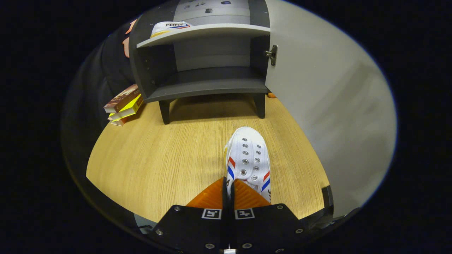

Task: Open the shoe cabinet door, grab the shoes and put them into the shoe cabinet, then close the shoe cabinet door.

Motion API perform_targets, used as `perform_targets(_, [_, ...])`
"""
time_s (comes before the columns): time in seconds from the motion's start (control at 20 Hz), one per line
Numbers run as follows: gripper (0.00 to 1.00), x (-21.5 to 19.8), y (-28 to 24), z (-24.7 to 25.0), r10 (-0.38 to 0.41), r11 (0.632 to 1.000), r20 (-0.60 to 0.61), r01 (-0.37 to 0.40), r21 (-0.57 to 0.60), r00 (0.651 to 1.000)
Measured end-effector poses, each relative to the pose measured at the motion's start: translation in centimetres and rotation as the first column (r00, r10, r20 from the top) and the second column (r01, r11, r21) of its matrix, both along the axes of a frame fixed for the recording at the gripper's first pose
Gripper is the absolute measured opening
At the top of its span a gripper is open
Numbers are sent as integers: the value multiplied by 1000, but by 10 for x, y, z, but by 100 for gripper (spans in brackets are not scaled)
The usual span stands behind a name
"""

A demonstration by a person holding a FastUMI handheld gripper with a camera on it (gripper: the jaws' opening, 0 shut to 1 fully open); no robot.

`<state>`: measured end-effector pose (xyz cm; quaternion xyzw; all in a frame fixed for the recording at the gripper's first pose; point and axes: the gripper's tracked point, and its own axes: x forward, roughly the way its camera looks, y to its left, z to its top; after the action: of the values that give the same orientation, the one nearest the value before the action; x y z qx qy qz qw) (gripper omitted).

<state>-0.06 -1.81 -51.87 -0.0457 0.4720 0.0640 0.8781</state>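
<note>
The shoe (249, 158) is sitting toe-forward just ahead of the tongs (229, 192), its heel end tucked against their tips, out on the desk (159, 165) and well short of the shoe cabinet (204, 70). The tongs are looking nearly closed, with only a thin slit between the fingers, seemingly pinching the edge of the shoe's collar; whether both fingers are truly pressing on it is hard to say. Such a thin hold is risking the shoe swinging or slipping out during the carry. The open cabinet door (317, 91) is standing close on the right and could be clipped. A second shoe (169, 28) is already lying on the upper shelf (212, 32). The shoe's heel is hiding behind the fingers, and the books (123, 104) beside the cabinet are partly in shadow.
</note>
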Motion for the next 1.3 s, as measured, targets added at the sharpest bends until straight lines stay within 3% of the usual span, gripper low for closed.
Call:
perform_targets(0.3, [0,-2,16,67,-48,999,45,47,23,998])
perform_targets(0.65, [0,18,36,159,-36,999,173,29,41,984])
perform_targets(1.0, [0,71,59,227,18,1000,294,-22,10,956])
perform_targets(1.3, [0,144,73,283,73,997,389,-69,-25,918])
